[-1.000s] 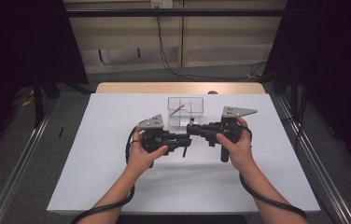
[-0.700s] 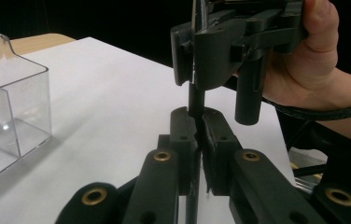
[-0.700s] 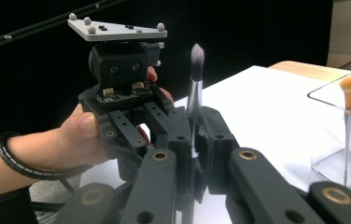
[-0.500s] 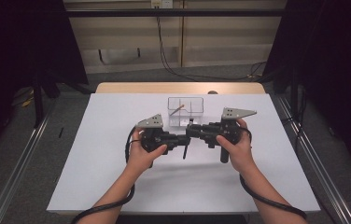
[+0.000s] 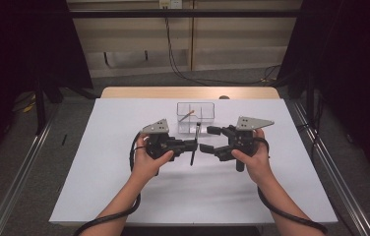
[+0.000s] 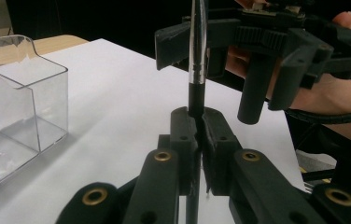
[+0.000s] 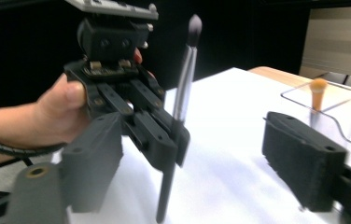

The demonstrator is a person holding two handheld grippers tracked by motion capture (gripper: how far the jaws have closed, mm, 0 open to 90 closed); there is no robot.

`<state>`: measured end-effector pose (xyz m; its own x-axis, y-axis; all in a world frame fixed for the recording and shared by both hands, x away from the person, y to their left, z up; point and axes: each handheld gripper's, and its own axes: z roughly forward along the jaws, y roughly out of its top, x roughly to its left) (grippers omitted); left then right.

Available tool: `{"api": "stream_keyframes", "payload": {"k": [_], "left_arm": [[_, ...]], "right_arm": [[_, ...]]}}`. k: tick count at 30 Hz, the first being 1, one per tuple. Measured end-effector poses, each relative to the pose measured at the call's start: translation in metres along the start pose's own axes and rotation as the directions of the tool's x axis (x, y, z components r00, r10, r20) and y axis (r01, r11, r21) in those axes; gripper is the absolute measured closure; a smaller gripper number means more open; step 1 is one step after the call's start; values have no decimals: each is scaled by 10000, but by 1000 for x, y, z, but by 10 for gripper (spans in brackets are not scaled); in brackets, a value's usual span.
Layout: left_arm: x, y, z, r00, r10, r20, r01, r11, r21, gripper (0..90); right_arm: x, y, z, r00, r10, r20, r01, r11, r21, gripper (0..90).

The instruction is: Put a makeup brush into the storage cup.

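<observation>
- One makeup brush (image 5: pixel 194 145) held upright above the table (image 5: pixel 124 196), pinched in the left gripper (image 5: pixel 195 144)
- Right gripper (image 5: pixel 206 139) just opening, jaws spread, nothing between
- One clear box (image 5: pixel 195 117) behind, one orange-tipped stick (image 5: pixel 188 115) inside

No text, label, brand name, number or sign can be read in any of the views. The surfaces in sight carry no print that can be made out.
</observation>
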<state>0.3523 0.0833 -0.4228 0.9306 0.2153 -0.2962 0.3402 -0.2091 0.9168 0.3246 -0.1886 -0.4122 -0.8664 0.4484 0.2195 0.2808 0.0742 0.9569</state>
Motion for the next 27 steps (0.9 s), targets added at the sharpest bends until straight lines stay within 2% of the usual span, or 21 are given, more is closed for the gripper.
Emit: {"api": "stream_keyframes", "payload": {"k": [8, 10, 27], "left_arm": [[1, 1, -1, 10000, 6, -99, -6, 10000, 14, 839], [1, 1, -1, 9999, -1, -132, 1, 10000, 8, 839], [5, 3, -7, 9989, 55, -468, -61, 9999, -132, 839]], "right_arm": [[0, -6, -8, 9979, -453, 459, 442, 9987, 241, 89], [0, -7, -10, 9976, -535, 448, 522, 9982, 297, 69], [-3, -24, -32, 9940, -732, 810, 678, 9954, 680, 65]]}}
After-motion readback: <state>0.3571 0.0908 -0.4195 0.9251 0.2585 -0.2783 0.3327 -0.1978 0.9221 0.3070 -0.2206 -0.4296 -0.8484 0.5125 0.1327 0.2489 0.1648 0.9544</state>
